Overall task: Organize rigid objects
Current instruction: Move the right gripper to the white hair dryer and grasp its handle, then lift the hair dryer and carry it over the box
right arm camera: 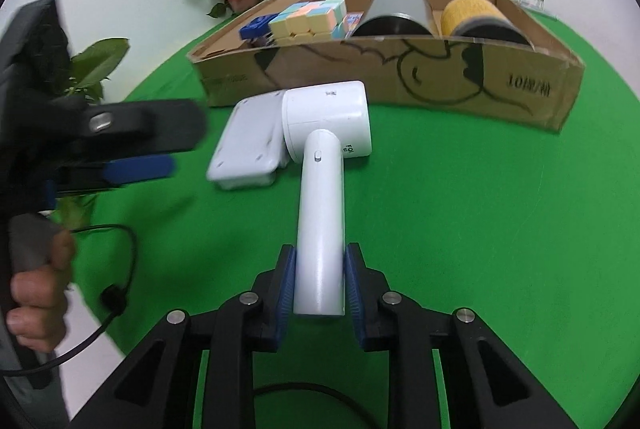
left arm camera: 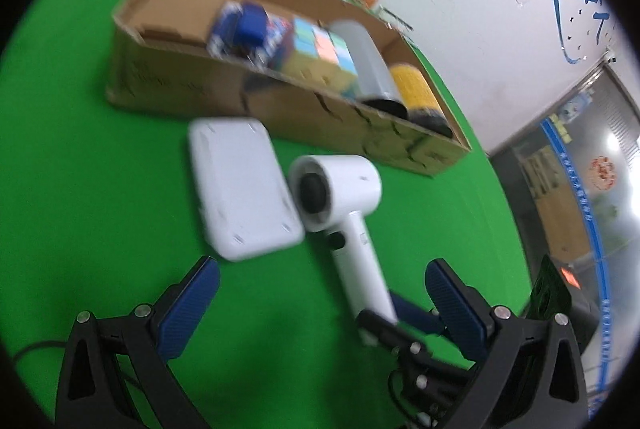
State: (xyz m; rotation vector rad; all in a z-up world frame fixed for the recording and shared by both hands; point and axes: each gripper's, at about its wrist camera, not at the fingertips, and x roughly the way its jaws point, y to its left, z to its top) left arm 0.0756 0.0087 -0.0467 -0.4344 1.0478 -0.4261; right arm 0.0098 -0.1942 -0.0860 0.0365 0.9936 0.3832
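Two things are lying on the green cloth point(right arm camera: 460, 229) in front of the box point(right arm camera: 400, 81): a white dryer point(right arm camera: 324, 165) and a flat white case point(right arm camera: 250, 145) touching its head on the left. The right gripper point(right arm camera: 320, 285) is clamping the bottom end of the dryer's handle, pads pressing on both sides. That handle is running straight away from this gripper toward the box, its long axis in line with the fingers, and the head is lying crosswise at the far end, barrel roughly parallel to the box's near wall. The left gripper point(left arm camera: 320, 309) is hovering just beside, jaws wide apart and empty. Lifting forward into the box looks like the next step.
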